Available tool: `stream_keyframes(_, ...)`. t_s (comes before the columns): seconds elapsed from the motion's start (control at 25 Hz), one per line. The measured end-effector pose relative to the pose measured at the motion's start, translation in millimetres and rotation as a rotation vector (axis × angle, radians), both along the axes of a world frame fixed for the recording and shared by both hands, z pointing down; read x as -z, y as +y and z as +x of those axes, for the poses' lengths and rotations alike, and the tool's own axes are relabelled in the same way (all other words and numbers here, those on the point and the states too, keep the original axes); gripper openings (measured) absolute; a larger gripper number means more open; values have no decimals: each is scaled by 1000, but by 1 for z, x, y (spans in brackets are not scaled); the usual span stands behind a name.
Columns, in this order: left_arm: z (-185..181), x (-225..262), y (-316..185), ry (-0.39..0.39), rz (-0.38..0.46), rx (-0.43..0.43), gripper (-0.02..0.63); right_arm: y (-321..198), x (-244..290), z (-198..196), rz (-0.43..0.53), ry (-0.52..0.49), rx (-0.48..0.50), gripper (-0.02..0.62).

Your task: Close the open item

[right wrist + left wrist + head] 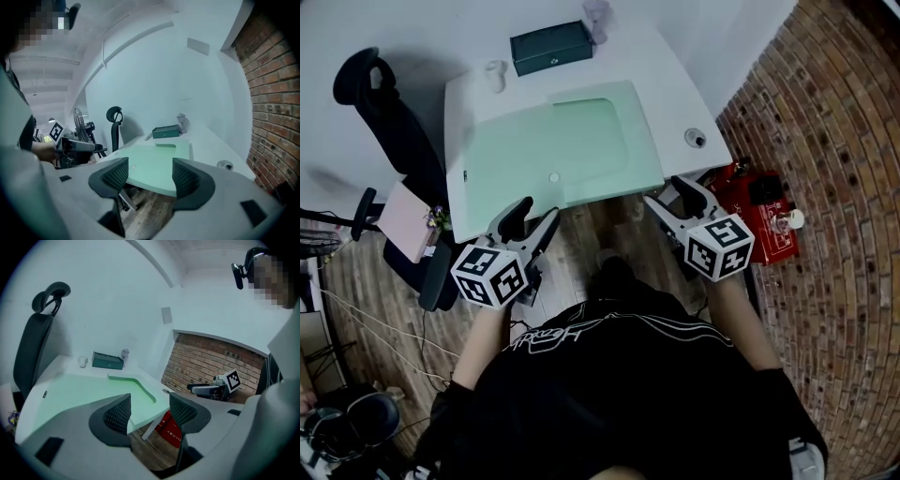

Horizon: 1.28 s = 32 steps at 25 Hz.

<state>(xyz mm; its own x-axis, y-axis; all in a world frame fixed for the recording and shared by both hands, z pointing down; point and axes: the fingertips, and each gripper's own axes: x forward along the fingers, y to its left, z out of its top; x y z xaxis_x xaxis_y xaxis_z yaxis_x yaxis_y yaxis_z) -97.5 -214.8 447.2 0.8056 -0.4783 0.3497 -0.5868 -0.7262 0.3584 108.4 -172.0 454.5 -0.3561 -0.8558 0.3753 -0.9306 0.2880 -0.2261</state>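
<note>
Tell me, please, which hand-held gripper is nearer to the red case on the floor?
Right. The right hand-held gripper hangs close beside the red case; the left hand-held gripper is farther off, on the far side of the right one.

White desk (675, 84), pale green mat (553, 150) across it, dark green box (550, 47) at far edge, perhaps a small cup (495, 75) nearby

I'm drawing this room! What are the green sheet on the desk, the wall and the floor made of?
Green sheet: probably soft plastic or rubber, matte; it lies flat, smooth and evenly pale.
Wall: bare red-brown brick, rough; mortar lines show between rows.
Floor: looks like wood planks, maybe laminate; long streaky boards.
</note>
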Motion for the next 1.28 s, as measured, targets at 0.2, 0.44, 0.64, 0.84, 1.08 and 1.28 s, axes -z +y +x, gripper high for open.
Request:
stream_keyframes(0.2,4,-8,-35,-16,-23,60,261,-47,-25,16,-67,18,15,279)
stream_keyframes(0.44,1,-20,-71,-32,-45,145,259,-100,-63,30,-147,69,43,279)
stream_keyframes(0.64,-11,-25,-91,-47,-53,224,259,-128,-89,34,-201,100,67,287)
stream_keyframes(0.84,-25,-27,-100,-56,-46,283,259,-142,-107,41,-229,169,48,314)
stream_keyframes(1.08,-48,-36,-103,-72,-77,288,259,-145,-118,41,-265,190,-17,334)
stream_keyframes(1.28,-74,-43,-102,-86,-94,294,259,-141,-129,38,-278,245,-43,334)
